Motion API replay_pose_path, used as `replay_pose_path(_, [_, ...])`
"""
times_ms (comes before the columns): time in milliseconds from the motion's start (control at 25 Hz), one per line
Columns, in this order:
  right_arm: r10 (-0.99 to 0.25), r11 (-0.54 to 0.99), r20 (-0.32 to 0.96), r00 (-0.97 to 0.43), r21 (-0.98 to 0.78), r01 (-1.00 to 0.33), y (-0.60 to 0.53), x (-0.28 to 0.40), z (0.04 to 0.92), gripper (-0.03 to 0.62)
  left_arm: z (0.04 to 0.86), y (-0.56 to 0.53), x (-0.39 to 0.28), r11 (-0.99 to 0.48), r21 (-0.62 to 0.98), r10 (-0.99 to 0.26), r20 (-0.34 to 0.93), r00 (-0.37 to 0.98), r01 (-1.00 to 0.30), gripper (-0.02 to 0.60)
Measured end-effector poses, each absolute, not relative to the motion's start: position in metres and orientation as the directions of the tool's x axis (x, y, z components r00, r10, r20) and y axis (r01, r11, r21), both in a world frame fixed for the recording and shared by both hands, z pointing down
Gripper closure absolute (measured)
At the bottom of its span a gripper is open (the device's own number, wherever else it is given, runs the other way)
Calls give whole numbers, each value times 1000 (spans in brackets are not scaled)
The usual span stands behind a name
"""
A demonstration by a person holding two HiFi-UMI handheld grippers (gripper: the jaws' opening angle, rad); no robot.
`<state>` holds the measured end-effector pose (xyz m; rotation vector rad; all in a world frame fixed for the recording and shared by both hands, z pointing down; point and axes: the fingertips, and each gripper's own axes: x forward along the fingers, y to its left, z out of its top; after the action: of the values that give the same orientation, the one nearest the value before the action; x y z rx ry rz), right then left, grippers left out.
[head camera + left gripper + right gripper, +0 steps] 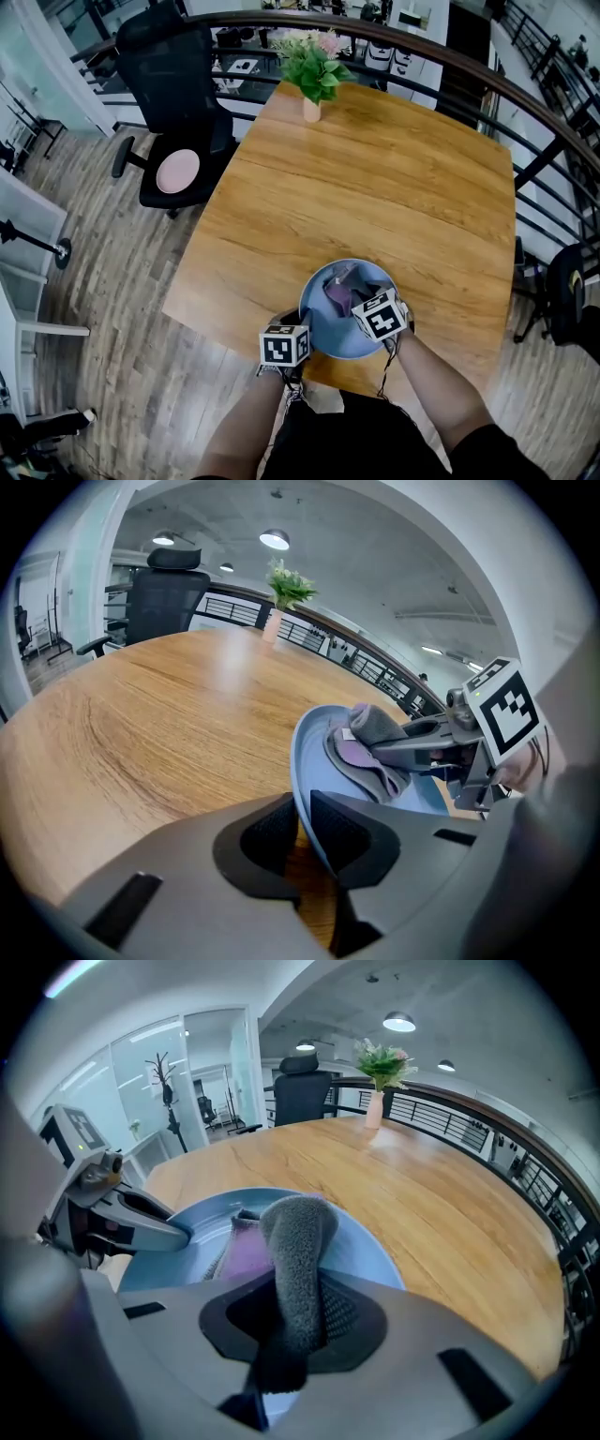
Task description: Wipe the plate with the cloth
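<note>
A light blue plate (pixel 319 328) sits tilted near the table's front edge. My left gripper (pixel 296 323) is shut on the plate's rim (pixel 302 789), which runs between its two dark pads. A grey and purple cloth (pixel 342 291) lies bunched on the plate. My right gripper (pixel 367 305) is shut on a grey fold of the cloth (pixel 298 1251), which stands up between its jaws over the plate (pixel 366 1251). In the left gripper view the cloth (pixel 370 742) rests against the plate's inner face, with the right gripper (pixel 417 742) reaching in from the right.
The wooden table (pixel 375 187) stretches away from the plate. A vase of flowers (pixel 313 70) stands at its far edge. A black office chair (pixel 173 103) is at the far left, and a curved railing (pixel 487 80) runs behind the table.
</note>
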<state>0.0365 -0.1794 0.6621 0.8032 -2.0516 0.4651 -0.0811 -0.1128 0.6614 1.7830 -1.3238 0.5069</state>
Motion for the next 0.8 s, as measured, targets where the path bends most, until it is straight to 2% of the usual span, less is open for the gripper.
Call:
replay_pose_path(400, [-443,715,869,-219,195,-672,-196,77,659,522,661,-113,-81,-98,376,-582,729,359,-921,512])
replay_pose_path(800, [-494,704,856,-151,292,-648,-200,95,653,522,661,-112,-82,-97,371,-584,730,354,-924,512])
